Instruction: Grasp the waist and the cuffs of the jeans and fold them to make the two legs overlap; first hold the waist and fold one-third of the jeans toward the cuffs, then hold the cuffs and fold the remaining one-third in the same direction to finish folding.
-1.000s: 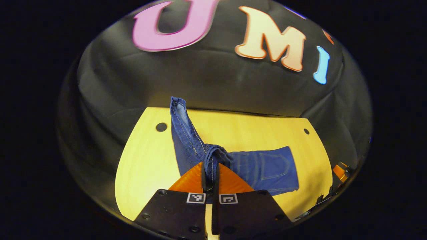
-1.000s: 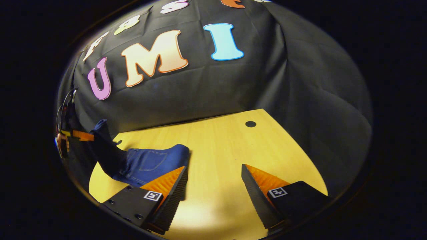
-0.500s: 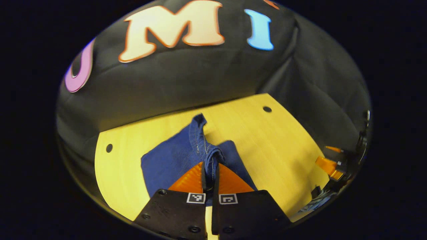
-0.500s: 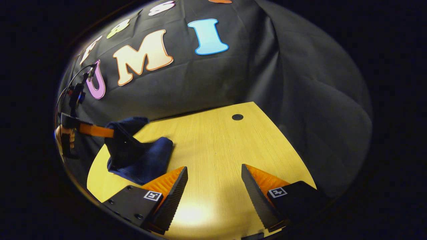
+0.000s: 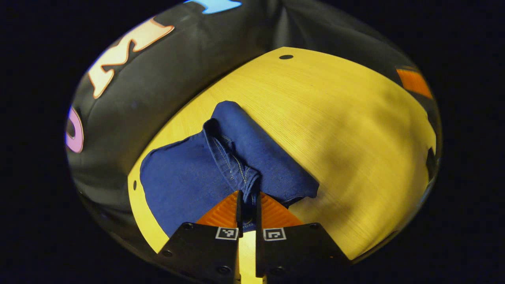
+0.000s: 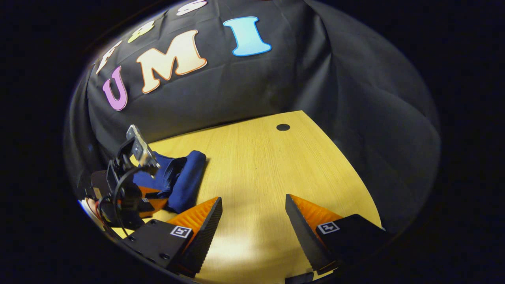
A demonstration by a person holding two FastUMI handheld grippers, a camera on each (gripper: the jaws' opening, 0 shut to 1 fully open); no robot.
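Note:
The blue jeans (image 5: 221,165) lie folded into a compact bundle on the yellow wooden table (image 5: 347,130). My left gripper (image 5: 247,203) is shut on a bunched, stitched edge of the denim at the near side of the bundle, low over the table. In the right gripper view the jeans (image 6: 185,177) sit at the table's left, with the left gripper (image 6: 148,202) and the body of its hand-held unit beside them. My right gripper (image 6: 252,215) stands open over bare wood to the right of the jeans, with nothing between its fingers.
The table (image 6: 256,165) has a small dark hole (image 6: 283,127) near its far right corner and another hole (image 5: 286,56) at the top of the left gripper view. Black cloth walls close in behind and at both sides.
My left gripper has carried the held denim over and down onto the rest of the jeans, which now lie as a lower, flatter bundle. The right gripper has stayed open and barely moved.

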